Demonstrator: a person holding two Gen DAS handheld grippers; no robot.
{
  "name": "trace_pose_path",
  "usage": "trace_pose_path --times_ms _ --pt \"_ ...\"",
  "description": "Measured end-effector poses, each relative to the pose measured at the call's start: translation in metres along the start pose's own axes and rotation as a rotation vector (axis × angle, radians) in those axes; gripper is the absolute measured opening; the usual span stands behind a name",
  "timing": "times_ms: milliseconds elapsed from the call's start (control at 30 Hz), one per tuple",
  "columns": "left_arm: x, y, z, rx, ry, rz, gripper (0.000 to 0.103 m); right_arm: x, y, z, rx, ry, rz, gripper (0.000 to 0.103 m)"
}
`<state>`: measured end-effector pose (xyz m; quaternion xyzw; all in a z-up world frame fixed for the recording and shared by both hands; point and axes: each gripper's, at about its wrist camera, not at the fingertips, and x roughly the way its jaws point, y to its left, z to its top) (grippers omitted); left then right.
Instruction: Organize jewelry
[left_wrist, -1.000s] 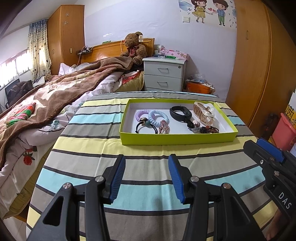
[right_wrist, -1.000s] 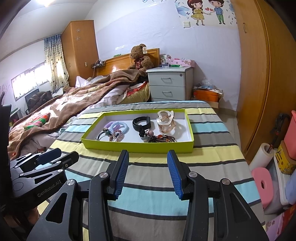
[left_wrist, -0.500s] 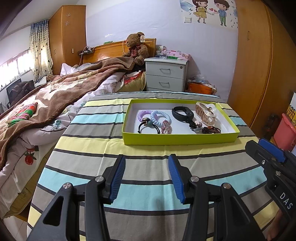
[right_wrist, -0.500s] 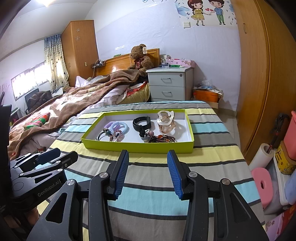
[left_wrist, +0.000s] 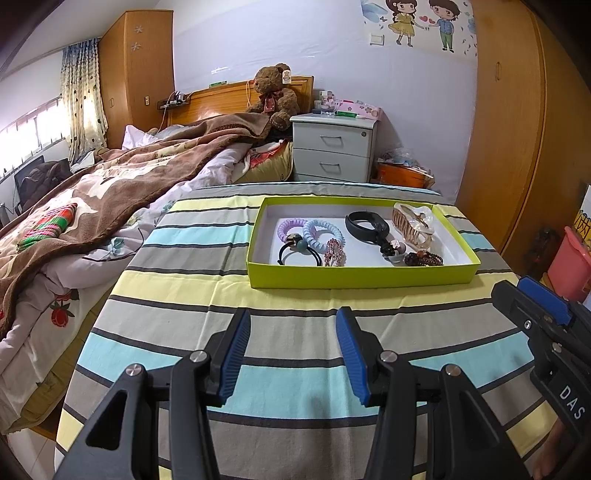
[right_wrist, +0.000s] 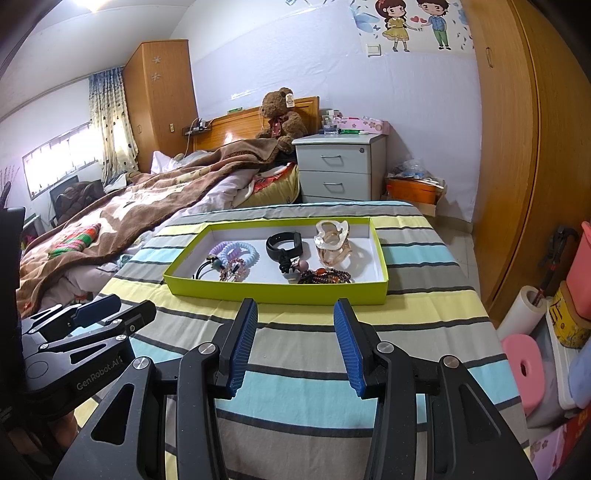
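- Left gripper (left_wrist: 291, 352): jaws apart, blue pads facing each other with only striped cloth visible in the gap; nothing held; it hovers over the near part of the table, pointing toward the tray.
- Right gripper (right_wrist: 295, 345): same posture; jaws apart, nothing between the pads; it appears at the right edge of the left wrist view, beside the left tool and well apart from it.
- Striped tablecloth (left_wrist: 192, 280): bands of yellow, grey and pale blue with dark lines; covers the whole table top.
- Lime-green tray (left_wrist: 354, 276): shallow, white inside; sits on the cloth toward the far side of the table, ahead of both grippers and clear of them.
- Tray contents, left to right: purple spiral hair tie (left_wrist: 290, 227) touching a blue spiral hair tie (left_wrist: 323, 232); black elastic hair tie with a bead (left_wrist: 297, 251) just in front of them; small pink beaded clip (left_wrist: 334, 253) beside it; black band (left_wrist: 365, 223) near the middle; translucent amber claw clip (left_wrist: 412, 221) at the far right; dark beaded bracelet (left_wrist: 423, 257) near the front right wall.
- Background: bed with brown blanket (left_wrist: 122, 184) left of the table; teddy bear (left_wrist: 275, 94) against the headboard; white nightstand (left_wrist: 334, 147) behind the tray.
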<state>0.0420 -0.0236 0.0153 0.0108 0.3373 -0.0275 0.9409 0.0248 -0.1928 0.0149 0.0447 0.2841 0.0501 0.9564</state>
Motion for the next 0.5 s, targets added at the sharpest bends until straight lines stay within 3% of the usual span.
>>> trace_pose_path --times_ms 500 --pt "-0.0008 0.0019 -0.0026 -0.005 0.003 0.003 0.05 -0.0002 0.0001 0.0001 0.001 -0.001 0.0 0.044"
